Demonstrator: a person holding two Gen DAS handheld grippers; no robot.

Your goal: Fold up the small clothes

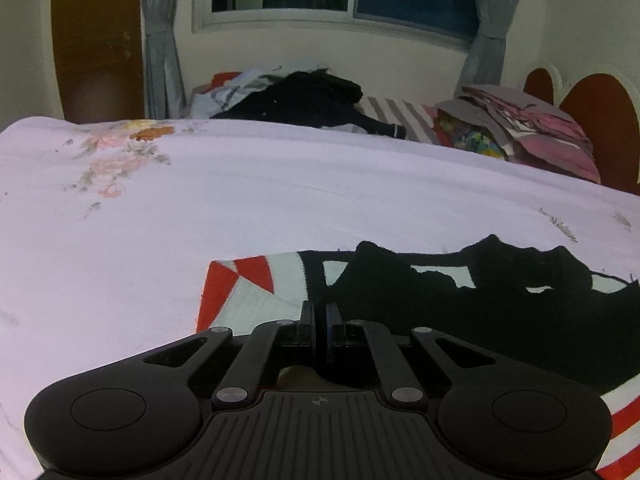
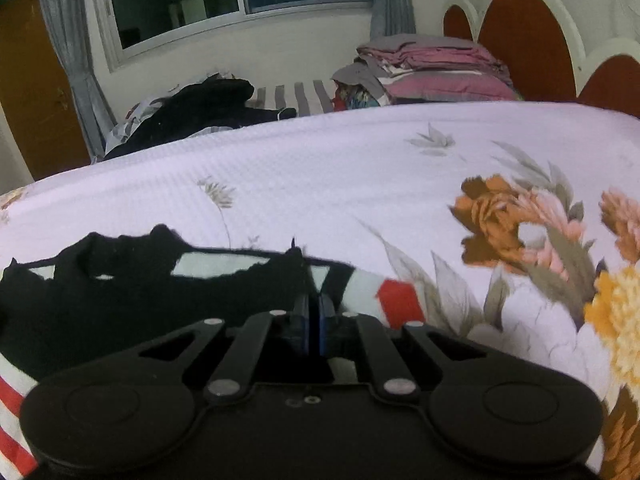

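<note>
A small black, white and red knitted garment (image 1: 480, 320) lies flat on the floral bedsheet (image 1: 280, 200), with its red and white sleeve (image 1: 240, 292) spread out to the left. My left gripper (image 1: 320, 312) is shut on the garment's near edge beside that sleeve, and a bulge of black fabric shows behind its fingers. The right wrist view has the same garment (image 2: 120, 300) at lower left, its other red and white sleeve (image 2: 396, 296) reaching right. There my right gripper (image 2: 314, 300) is shut on the near edge, next to that sleeve.
A heap of dark clothes (image 1: 304, 100) lies at the far side of the bed under the window. Folded pink and grey bedding (image 1: 532, 128) is stacked by the brown headboard (image 1: 596, 120). A wooden door (image 1: 96, 40) stands at far left. Wide bare sheet (image 2: 320, 180) stretches beyond the garment.
</note>
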